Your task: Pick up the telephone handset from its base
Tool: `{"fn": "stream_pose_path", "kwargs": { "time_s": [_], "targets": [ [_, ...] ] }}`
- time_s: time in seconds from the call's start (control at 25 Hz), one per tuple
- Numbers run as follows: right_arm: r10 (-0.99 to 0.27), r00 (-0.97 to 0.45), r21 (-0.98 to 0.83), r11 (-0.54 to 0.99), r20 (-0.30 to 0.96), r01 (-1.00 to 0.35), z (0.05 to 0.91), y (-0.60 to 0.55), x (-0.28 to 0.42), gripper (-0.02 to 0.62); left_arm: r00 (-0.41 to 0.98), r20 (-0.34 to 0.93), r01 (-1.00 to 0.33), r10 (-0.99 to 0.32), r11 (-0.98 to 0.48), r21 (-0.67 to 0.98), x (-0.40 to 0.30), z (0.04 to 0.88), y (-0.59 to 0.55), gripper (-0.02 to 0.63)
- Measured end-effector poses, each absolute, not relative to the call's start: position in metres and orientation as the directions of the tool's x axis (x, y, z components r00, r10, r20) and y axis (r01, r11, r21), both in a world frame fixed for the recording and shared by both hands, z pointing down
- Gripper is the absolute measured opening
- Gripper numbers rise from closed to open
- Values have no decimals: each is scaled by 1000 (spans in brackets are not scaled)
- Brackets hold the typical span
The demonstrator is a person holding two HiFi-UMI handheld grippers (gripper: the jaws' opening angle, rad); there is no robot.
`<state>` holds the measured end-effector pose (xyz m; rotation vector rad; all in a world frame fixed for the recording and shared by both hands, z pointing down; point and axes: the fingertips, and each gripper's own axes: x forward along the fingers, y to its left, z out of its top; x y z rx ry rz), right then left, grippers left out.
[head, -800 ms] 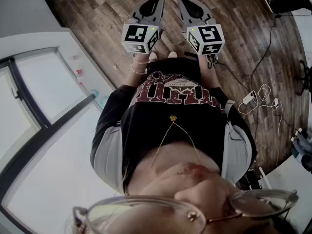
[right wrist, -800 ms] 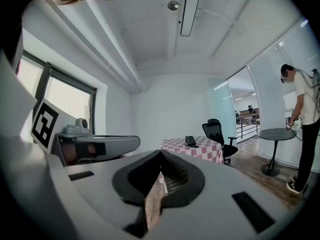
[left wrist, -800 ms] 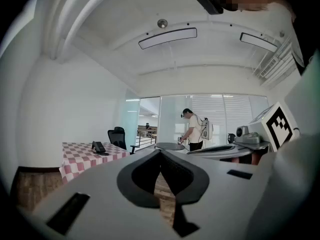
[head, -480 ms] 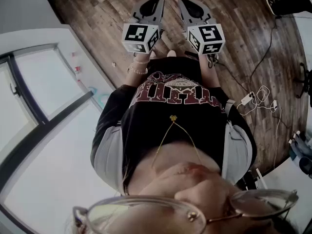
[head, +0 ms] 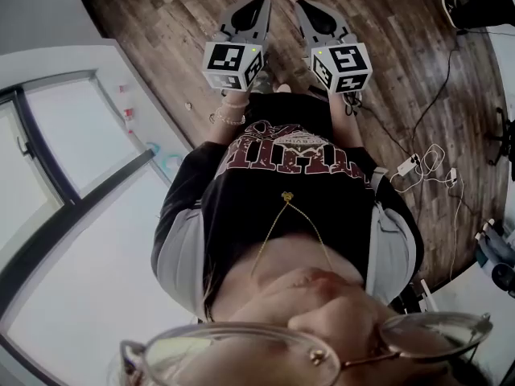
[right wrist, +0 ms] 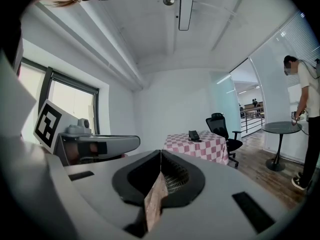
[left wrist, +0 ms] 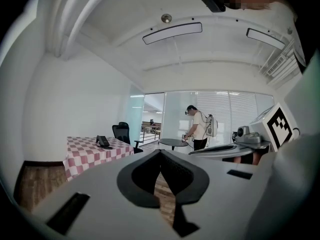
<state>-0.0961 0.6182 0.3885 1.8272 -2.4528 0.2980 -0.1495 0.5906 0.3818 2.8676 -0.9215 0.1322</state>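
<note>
**Figure. Stance ahead of the approach, seen from the head and from both tools.** The left tool (left wrist: 161, 158) and the right tool (right wrist: 161, 157) are carried side by side in front of the wearer's waist, nearly level and pointing out across the wooden floor (head: 161, 30). In each gripper view the two dark pads meet along a single line with nothing between them, so both tools are closed and empty.

The telephone (left wrist: 103, 141) sits on a checked tabletop (left wrist: 82, 154) well apart from the wearer, on the far side of the room. A black office chair (left wrist: 123, 132) stands just behind it. At this range the phone shows only as a small dark shape. Handset and base cannot be told apart, though nothing suggests that the handset has been lifted.

The level, paired carriage probably serves walking and aiming rather than grasping. It keeps the target inside both tool cameras: left of centre for the left tool, right of centre for the right tool.

A second person (left wrist: 199, 126) stands at a round table (left wrist: 172, 142) near the glazed wall, clear of the line to the telephone.

The task appears not yet begun. The distance must be closed and one tool opened before any grasp.
</note>
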Motion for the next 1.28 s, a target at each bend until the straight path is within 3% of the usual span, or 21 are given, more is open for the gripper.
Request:
{"fn": "stream_pose_path", "kwargs": {
  "time_s": [0.68,1.28],
  "targets": [
    [-945,-273,-117,255,181,-960,396,498,-87,20,833,128,-550,-539,-830,89,-121,391,477,0],
    [-948,-257,-110,240,188,-965,404,408,-105,20,837,159,-542,-523,-832,117,-136,405,389,0]
  ]
}}
